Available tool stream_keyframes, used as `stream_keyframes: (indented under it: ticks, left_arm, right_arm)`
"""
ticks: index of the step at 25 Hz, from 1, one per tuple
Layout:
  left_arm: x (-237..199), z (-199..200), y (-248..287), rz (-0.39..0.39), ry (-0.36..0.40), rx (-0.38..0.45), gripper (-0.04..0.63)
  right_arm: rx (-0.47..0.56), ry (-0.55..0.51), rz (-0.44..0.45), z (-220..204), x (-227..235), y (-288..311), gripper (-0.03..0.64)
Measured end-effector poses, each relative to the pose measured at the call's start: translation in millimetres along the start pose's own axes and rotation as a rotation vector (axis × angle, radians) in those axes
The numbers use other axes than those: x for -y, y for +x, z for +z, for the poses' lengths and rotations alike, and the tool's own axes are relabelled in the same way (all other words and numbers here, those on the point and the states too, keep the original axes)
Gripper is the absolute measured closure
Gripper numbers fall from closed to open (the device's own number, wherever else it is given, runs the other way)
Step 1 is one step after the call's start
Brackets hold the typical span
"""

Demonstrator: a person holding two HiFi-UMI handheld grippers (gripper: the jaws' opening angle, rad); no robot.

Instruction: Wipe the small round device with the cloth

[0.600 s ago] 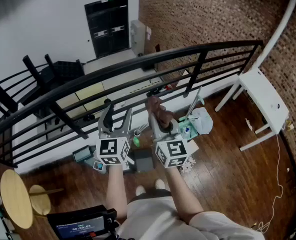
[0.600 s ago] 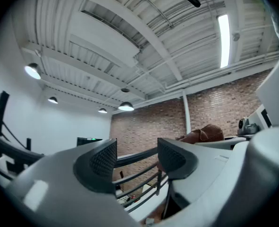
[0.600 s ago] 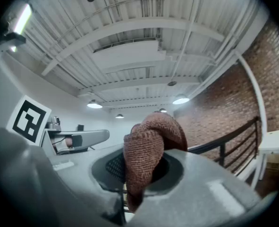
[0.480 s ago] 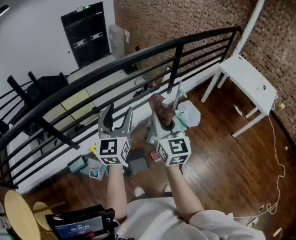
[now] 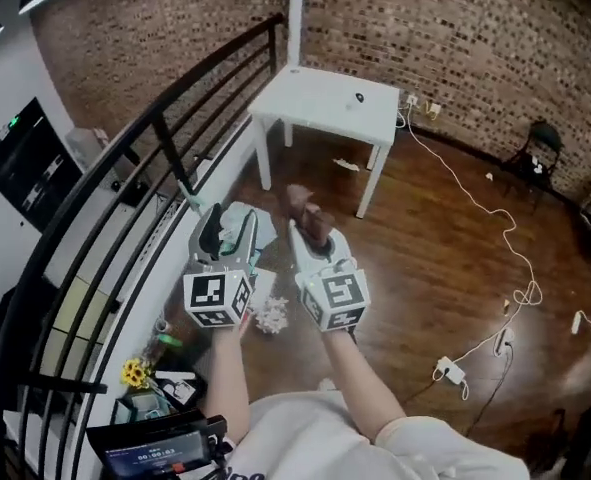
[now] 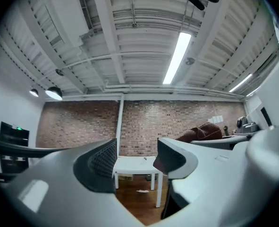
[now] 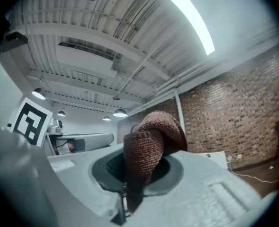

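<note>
Brown knitted cloth bunched and clamped in the right gripper, both jaws pressed on it, free end poking out above the tips. Left gripper just beside it, jaws a narrow gap apart, nothing between them. Both held up over the wood floor. White table well ahead by the brick wall; small dark device sits on top, too small to make out.

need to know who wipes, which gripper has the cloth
The right gripper: a brown knitted cloth is clamped in its jaws. The left gripper holds nothing.
</note>
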State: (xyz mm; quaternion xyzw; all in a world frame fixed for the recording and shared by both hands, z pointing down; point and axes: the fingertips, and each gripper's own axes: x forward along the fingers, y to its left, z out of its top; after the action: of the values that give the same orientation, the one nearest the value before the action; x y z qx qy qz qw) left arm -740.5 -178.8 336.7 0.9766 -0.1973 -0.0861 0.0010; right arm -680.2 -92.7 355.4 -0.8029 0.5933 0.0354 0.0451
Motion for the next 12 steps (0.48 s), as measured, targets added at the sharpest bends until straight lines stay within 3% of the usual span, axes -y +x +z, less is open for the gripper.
stream_keyframes:
  ticks: [6, 12]
  left_arm:
    - [178, -27, 97, -0.217, -0.02, -0.012, 0.322]
    - [313, -47, 144, -0.411, -0.031, -0.044, 0.322]
  right_arm:
    - [0.003, -0.004, -0.225, 11, 183, -85, 0.59]
    - [-0.006, -0.019, -0.37, 18, 279, -155, 0.59]
